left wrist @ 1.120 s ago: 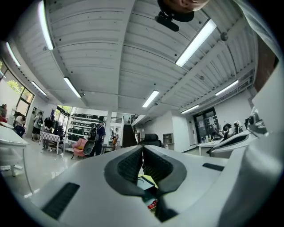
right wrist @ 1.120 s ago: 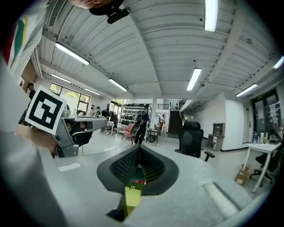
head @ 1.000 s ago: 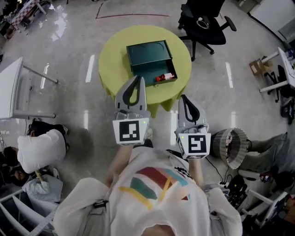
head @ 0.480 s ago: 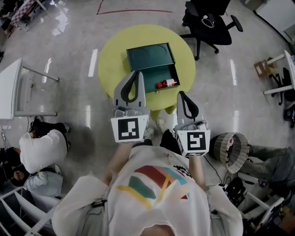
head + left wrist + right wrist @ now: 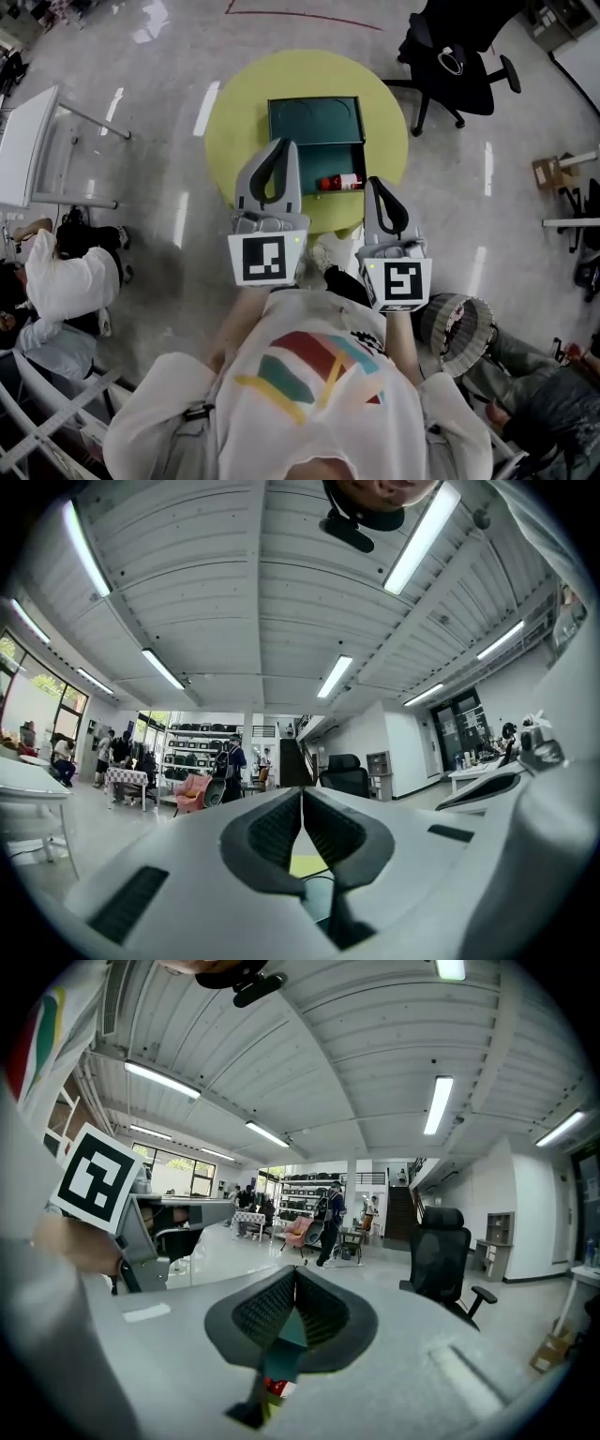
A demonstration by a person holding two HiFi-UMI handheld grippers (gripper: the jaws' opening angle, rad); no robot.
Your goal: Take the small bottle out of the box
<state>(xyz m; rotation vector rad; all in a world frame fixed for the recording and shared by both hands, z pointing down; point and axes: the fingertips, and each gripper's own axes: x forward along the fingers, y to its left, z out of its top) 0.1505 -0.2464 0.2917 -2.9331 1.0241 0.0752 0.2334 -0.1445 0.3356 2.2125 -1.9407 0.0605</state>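
Observation:
A dark green box [image 5: 314, 120] stands open on the round yellow table [image 5: 234, 112], its lid laid back at the far side. The small bottle [image 5: 339, 182], red with a white part, lies in the tray near its front wall. My left gripper [image 5: 281, 143] is shut and empty, its tip over the box's left front corner. My right gripper [image 5: 373, 181] is shut and empty too, just right of the bottle at the table's near edge. In the right gripper view the bottle [image 5: 274, 1387] and green box [image 5: 291, 1330] show below the closed jaws. The left gripper view shows closed jaws [image 5: 302, 792].
A black office chair [image 5: 459, 66] stands behind the table on the right. A white table [image 5: 23, 150] is at the left, with people sitting on the floor [image 5: 66, 272] below it. A round wire-framed object [image 5: 455, 323] sits on the floor at my right.
Both grippers have moved forward toward the table; their tips now reach the box's front edge. Both jaws stay shut. The bottle has not moved in the box.

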